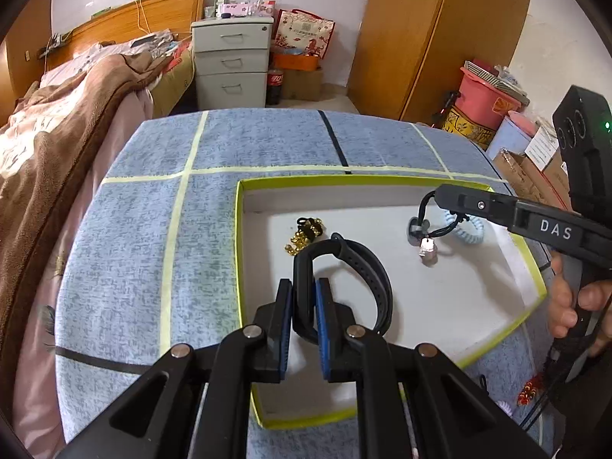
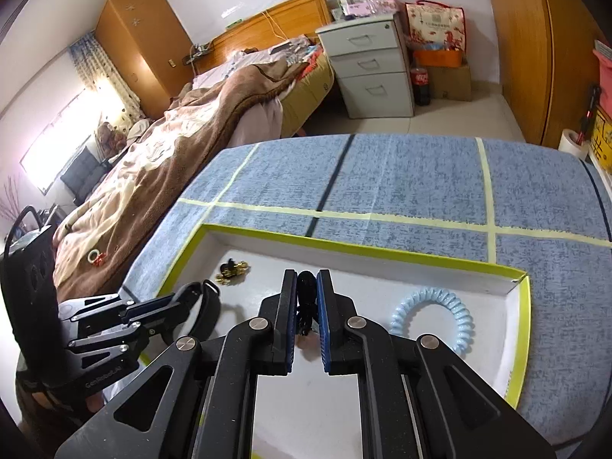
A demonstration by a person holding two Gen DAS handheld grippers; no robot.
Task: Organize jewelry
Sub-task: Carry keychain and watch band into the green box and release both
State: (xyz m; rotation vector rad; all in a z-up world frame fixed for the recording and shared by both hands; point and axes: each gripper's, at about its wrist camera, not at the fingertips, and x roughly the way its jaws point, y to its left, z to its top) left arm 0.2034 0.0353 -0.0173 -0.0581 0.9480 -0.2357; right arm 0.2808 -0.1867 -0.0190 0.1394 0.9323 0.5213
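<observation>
A shallow white box with a lime-green rim lies on the blue checked cloth. My left gripper is shut on a black wristband, held over the box floor; the same wristband shows at the left in the right wrist view. My right gripper is shut on a black cord. In the left wrist view that cord hangs from the right gripper's tip with a small silver pendant dangling above the box. A gold-and-black trinket and a pale blue spiral hair tie lie inside the box.
The cloth-covered table stands beside a bed with a brown blanket. A grey drawer unit and wooden wardrobe stand behind. A person's hand holds the right gripper's handle. A small red-gold item lies right of the box.
</observation>
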